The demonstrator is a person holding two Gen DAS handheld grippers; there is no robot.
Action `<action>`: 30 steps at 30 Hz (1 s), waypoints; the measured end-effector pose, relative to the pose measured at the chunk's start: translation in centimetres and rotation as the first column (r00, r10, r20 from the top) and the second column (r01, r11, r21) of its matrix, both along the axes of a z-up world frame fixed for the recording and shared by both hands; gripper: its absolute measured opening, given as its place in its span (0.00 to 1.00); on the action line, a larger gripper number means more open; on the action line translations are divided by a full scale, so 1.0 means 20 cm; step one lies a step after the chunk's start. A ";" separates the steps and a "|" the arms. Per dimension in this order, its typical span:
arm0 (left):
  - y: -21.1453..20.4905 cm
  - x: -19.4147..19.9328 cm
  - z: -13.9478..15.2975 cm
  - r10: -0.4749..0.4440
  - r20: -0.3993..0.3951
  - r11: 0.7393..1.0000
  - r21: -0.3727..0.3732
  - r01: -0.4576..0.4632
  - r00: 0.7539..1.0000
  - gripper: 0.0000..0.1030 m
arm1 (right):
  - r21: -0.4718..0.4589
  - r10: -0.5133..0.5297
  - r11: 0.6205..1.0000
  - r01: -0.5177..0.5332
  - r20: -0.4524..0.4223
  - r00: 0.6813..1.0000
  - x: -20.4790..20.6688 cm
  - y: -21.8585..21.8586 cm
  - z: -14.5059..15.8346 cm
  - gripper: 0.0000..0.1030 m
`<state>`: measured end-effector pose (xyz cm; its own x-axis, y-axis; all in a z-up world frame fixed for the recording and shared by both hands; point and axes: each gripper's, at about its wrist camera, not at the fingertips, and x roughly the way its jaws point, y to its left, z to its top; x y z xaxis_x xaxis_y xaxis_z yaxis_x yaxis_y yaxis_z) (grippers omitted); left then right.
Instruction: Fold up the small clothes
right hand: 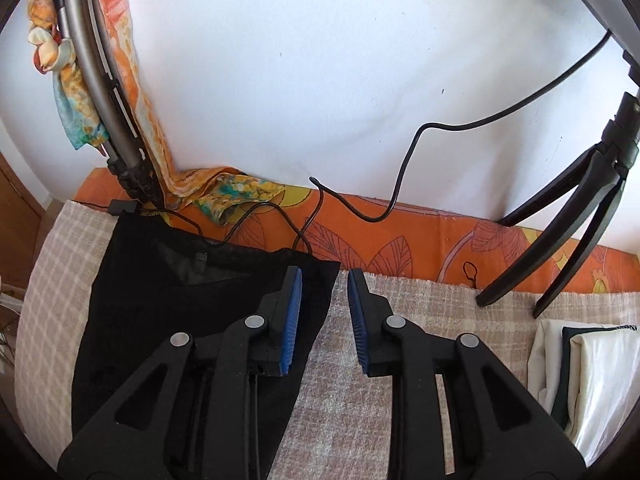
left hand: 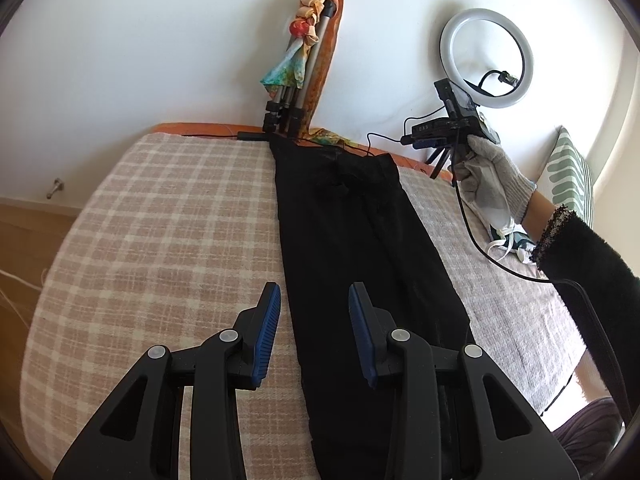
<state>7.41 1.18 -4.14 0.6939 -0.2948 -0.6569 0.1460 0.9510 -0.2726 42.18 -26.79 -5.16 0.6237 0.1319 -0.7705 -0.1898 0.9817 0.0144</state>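
- A black garment (left hand: 360, 248) is laid out flat and lengthwise on a checked blanket (left hand: 160, 240), its far end close to the wall and its near end running out of the left wrist view at the bottom.
- In the right wrist view the same garment (right hand: 168, 300) is seen with a mesh-like panel at its far end; a thin black cable (right hand: 280, 224) lies across that far edge.
- The left gripper (left hand: 314, 292) is held above the near part of the garment, its blue pads (left hand: 268, 332) set moderately apart; nothing is seen between them, and the left pad lies over the garment's left edge.
- The right gripper (right hand: 325, 276) is held over the garment's far right corner, its jaws parted a moderate way with nothing gripped; the left pad is over the black cloth, the right pad over the blanket.
- In the left wrist view a gloved hand (left hand: 488, 176) is seen holding the right tool, with a black fuzzy sleeve (left hand: 588, 264) behind it.
- An orange patterned sheet (right hand: 400, 236) is exposed between the blanket and the white wall (right hand: 320, 60).
- A folded tripod (left hand: 304, 80) wrapped in a coloured scarf (left hand: 304, 32) is leaned against the wall beyond the garment.
- A ring light (left hand: 486, 58) is stood on black legs (right hand: 568, 216) at the right.
- Folded pale cloth (right hand: 592, 368) is noted at the right edge of the blanket, well apart from the garment.
- A striped cushion (left hand: 570, 176) is seen against the wall at far right.
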 end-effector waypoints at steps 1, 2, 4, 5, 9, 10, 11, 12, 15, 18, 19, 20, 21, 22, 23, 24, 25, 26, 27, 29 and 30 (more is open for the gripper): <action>0.00 0.00 0.00 -0.004 -0.003 1.000 0.001 0.004 1.000 0.34 | 0.010 0.007 1.000 -0.007 0.006 1.000 -0.07 0.00 0.03 0.41; 0.00 0.00 0.00 -0.005 -0.008 1.000 -0.001 0.005 1.000 0.34 | 0.013 0.007 1.000 -0.007 0.008 1.000 -0.12 -0.01 0.04 0.41; 0.00 -0.01 -0.01 -0.009 -0.012 1.000 0.000 0.009 1.000 0.34 | 0.025 0.022 0.999 -0.022 0.001 1.000 -0.27 -0.03 0.07 0.41; 0.01 -0.02 -0.01 -0.009 -0.011 1.000 0.002 0.009 1.000 0.34 | 0.023 0.025 0.999 -0.025 -0.002 1.000 -0.34 -0.03 0.08 0.41; 0.02 -0.03 -0.04 -0.044 -0.052 0.998 -0.039 0.042 0.998 0.36 | 0.034 0.045 0.998 -0.043 -0.033 0.998 -0.65 -0.06 0.08 0.41; 0.02 -0.04 -0.05 -0.047 -0.064 0.998 -0.045 0.044 0.997 0.36 | 0.047 0.049 0.998 -0.047 -0.046 0.998 -0.73 -0.07 0.07 0.41; 0.02 -0.06 -0.06 -0.049 -0.071 0.998 -0.052 0.046 0.996 0.36 | 0.060 0.055 0.997 -0.051 -0.055 0.997 -0.82 -0.08 0.05 0.41; 0.02 -0.07 -0.07 -0.059 -0.083 0.997 -0.060 0.054 0.995 0.36 | 0.079 0.063 0.995 -0.058 -0.066 0.996 -0.90 -0.09 0.03 0.41; 0.04 -0.14 -0.13 -0.072 -0.131 0.993 -0.098 0.060 0.989 0.36 | 0.127 0.090 0.989 -0.077 -0.098 0.991 -1.18 -0.10 -0.05 0.41; 0.06 -0.21 -0.21 -0.095 -0.196 0.987 -0.148 0.067 0.976 0.36 | 0.181 0.146 0.976 -0.118 -0.147 0.978 -1.45 -0.09 -0.19 0.41; 0.06 -0.24 -0.23 -0.104 -0.213 0.985 -0.158 0.070 0.972 0.36 | 0.191 0.161 0.973 -0.129 -0.163 0.973 -1.54 -0.08 -0.24 0.41; 0.05 -0.27 -0.25 -0.112 -0.226 0.984 -0.164 0.076 0.968 0.36 | 0.202 0.171 0.970 -0.134 -0.180 0.969 -1.61 -0.07 -0.29 0.41; 0.05 -0.30 -0.26 -0.118 -0.235 0.983 -0.163 0.081 0.965 0.36 | 0.221 0.181 0.966 -0.136 -0.199 0.963 -1.67 -0.07 -0.34 0.41; 0.04 -0.32 -0.28 -0.122 -0.241 0.983 -0.163 0.084 0.963 0.36 | 0.246 0.192 0.960 -0.137 -0.217 0.957 -1.73 -0.07 -0.39 0.41; 0.04 -0.35 -0.29 -0.127 -0.248 0.982 -0.169 0.086 0.960 0.36 | 0.268 0.199 0.954 -0.134 -0.232 0.952 -1.78 -0.06 -0.44 0.41; 0.05 -0.37 -0.31 -0.132 -0.258 0.980 -0.181 0.086 0.957 0.36 | 0.292 0.208 0.947 -0.133 -0.241 0.948 -1.83 -0.07 -0.48 0.41; 0.05 -0.39 -0.33 -0.135 -0.272 0.976 -0.201 0.082 0.953 0.36 | 0.319 0.220 0.938 -0.134 -0.250 0.943 -1.87 -0.07 -0.52 0.41; 0.06 -0.41 -0.35 -0.139 -0.288 0.971 -0.227 0.074 0.947 0.36 | 0.343 0.235 0.929 -0.139 -0.256 0.938 -1.91 -0.07 -0.55 0.41; 0.07 -0.42 -0.38 -0.144 -0.306 0.966 -0.252 0.066 0.941 0.36 | 0.361 0.250 0.921 -0.146 -0.262 0.932 -1.93 -0.07 -0.57 0.41; 0.07 -0.43 -0.41 -0.153 -0.334 0.957 -0.284 0.056 0.930 0.36 | 0.383 0.270 0.911 -0.152 -0.275 0.923 -1.96 -0.07 -0.61 0.41; 0.07 -0.43 -0.41 -0.154 -0.332 0.955 -0.290 0.054 0.931 0.36 | 0.391 0.279 0.907 -0.158 -0.277 0.919 -1.97 -0.06 -0.62 0.41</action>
<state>-1.21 2.60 -12.40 0.3922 -0.5538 -0.7345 0.0886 0.8175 -0.5691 2.74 -28.09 -17.52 0.2751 0.5367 -0.7977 -0.3240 0.8329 0.4486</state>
